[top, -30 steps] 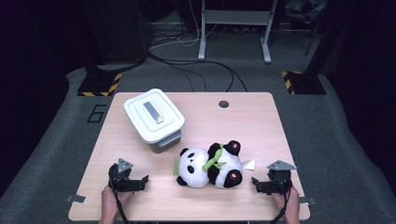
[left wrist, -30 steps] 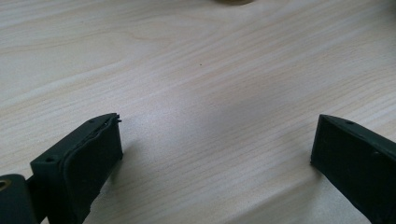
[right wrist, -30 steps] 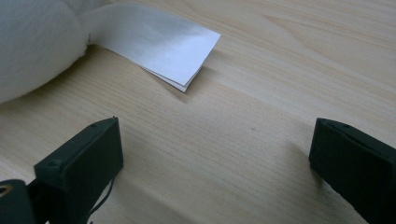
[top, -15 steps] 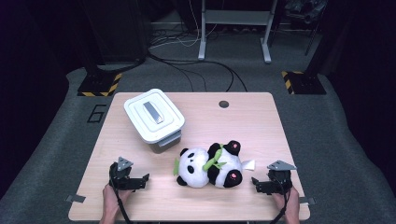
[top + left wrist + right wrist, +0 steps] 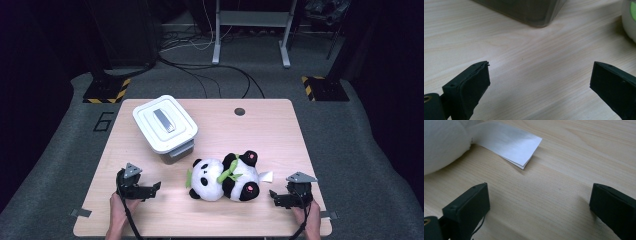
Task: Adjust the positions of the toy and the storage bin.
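Two black handheld grippers are seen at the bottom of the high view, the left gripper [image 5: 152,188] at lower left and the right gripper [image 5: 274,195] at lower right. Each is topped by a grey three-cornered plate, and a thin black cable is trailed back from each. Bare hands [image 5: 120,210], no sleeves. In the gripper views the jaws are shown as chunky matte-black blocks with small screw holes.

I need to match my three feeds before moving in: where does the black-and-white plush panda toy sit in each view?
High view: the black-and-white plush panda toy lies front-centre on the table.
Left gripper view: its white body with a green patch is at the right edge.
Right gripper view: its white body is upper left.
Shared landmark: the pale wooden tabletop.
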{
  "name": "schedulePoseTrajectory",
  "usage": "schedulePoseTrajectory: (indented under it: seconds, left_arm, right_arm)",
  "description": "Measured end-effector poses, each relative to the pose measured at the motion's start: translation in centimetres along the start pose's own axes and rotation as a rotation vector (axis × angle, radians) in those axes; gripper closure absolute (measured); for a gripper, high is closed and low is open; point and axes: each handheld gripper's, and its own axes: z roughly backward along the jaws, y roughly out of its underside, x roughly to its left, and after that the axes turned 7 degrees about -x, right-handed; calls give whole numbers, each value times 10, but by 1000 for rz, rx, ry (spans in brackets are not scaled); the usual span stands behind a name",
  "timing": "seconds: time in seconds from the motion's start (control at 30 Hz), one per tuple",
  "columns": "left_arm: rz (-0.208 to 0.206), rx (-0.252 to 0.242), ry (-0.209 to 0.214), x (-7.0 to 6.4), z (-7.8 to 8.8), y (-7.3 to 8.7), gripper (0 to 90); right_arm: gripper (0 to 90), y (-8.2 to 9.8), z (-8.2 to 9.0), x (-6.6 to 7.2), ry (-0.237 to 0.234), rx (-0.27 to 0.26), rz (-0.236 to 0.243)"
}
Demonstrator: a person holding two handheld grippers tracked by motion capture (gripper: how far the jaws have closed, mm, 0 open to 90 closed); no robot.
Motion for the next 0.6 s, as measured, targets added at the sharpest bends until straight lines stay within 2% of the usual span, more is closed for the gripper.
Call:
schedulePoseTrajectory:
  seconds: [0.13,0.23,0.43,0.47,0.5,0.53,0.6]
  left_arm:
    - [-4,-12,19,-5,3,-3,26]
    - [-29,-17,51,-15,6,-8,34]
    - [-49,-48,120,-34,12,-17,35]
    - [-49,-48,120,-34,12,-17,35]
    - [-62,-65,142,-42,14,-20,37]
    - [-62,-65,142,-42,14,-20,39]
    - [-92,-72,183,-55,15,-25,41]
  right_arm:
    - [22,0,0,0,0,0,0]
    - [21,0,0,0,2,0,1]
    - [22,0,0,0,0,0,0]
    - [22,0,0,0,0,0,0]
    - [21,0,0,0,0,0,0]
    - [21,0,0,0,0,0,0]
    - [22,0,0,0,0,0,0]
